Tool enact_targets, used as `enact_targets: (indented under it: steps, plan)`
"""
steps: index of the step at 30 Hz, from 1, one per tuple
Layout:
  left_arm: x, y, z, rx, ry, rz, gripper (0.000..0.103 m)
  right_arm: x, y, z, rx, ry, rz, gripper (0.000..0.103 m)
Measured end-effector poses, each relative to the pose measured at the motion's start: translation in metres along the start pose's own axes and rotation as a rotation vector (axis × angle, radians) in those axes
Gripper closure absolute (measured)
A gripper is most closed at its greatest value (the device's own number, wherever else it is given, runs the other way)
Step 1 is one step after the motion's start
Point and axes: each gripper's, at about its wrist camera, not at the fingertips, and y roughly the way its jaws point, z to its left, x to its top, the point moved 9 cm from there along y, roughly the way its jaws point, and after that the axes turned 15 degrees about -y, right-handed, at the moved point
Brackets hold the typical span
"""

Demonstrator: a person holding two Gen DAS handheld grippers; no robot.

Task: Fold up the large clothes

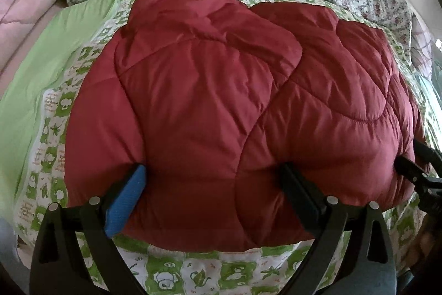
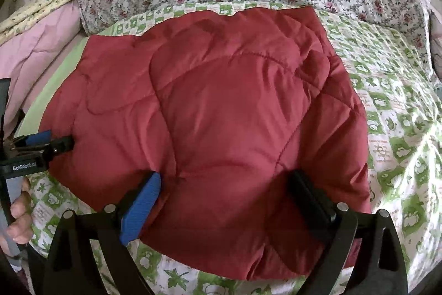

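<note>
Your left gripper [image 1: 212,179] and right gripper [image 2: 225,184] both have fingers spread wide, pushing into the red jacket [image 1: 221,79].

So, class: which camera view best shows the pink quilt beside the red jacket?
Left wrist view: the pink quilt fills its upper-left corner, creases visible. Right wrist view shows a smaller strip at its left edge.

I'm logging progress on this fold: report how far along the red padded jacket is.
Done: the red jacket lies on the green patterned sheet in a compact bundle, layers overlapping. In hand: the left tool and right tool stand open, fingers pressed into its near edge. Left: probably one more fold or squaring up; I can't tell.
</note>
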Motion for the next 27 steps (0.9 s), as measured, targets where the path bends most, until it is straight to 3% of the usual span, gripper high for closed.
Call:
enact_targets:
  steps: [11, 15, 20, 23, 27]
  plan:
    - [0.002, 0.001, -0.002, -0.011, 0.045, -0.013, 0.004, 0.020, -0.038, -0.004, -0.031, 0.061, -0.075, 0.008]
    - [0.007, -0.007, -0.001, -0.024, 0.038, -0.014, 0.004, 0.034, -0.035, -0.002, -0.019, 0.054, -0.083, 0.008]
    - [0.036, -0.024, 0.005, -0.026, 0.013, -0.088, 0.004, 0.048, -0.023, -0.001, 0.007, 0.044, -0.085, 0.008]
    - [0.053, -0.007, 0.012, 0.013, 0.002, -0.060, 0.004, 0.053, -0.011, -0.005, 0.014, 0.049, -0.072, 0.008]
    - [0.065, 0.014, 0.010, -0.013, -0.010, -0.017, 0.004, 0.065, 0.012, -0.019, 0.021, 0.057, -0.049, 0.008]
